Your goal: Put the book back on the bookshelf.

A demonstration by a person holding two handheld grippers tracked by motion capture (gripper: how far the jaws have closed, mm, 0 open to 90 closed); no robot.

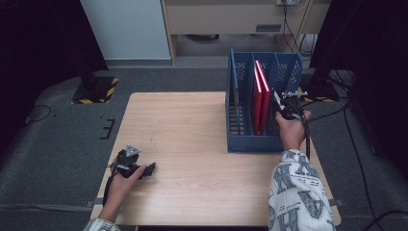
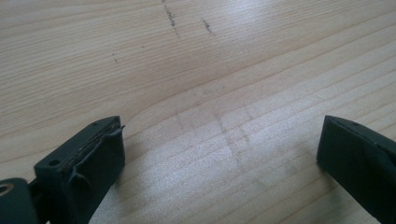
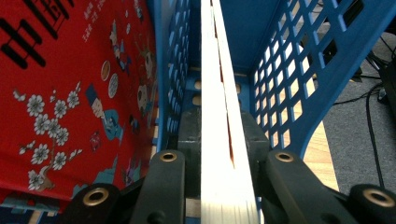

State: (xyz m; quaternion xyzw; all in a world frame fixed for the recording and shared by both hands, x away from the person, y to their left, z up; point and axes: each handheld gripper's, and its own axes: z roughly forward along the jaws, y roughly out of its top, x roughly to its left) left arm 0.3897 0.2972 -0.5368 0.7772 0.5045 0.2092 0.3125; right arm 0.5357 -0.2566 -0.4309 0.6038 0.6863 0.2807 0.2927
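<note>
Now my right gripper [image 3: 219, 172] is clamped on a red book [image 3: 223, 116], standing it in the blue rack [image 1: 240, 142] at the table's right edge; releasing remains. My left gripper [image 2: 219, 154] rests wide open, empty, near the front-left corner.

Red books [image 1: 260, 98], one flower-patterned, in a blue rack [image 1: 240, 142].

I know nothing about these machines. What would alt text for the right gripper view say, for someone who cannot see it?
Two black jaws of the right gripper clamp the white page edge of a thin book, held upright inside the end slot of a blue slotted rack. Beyond the divider on the left stands a red book cover with white blossoms and cartoon figures.
</note>
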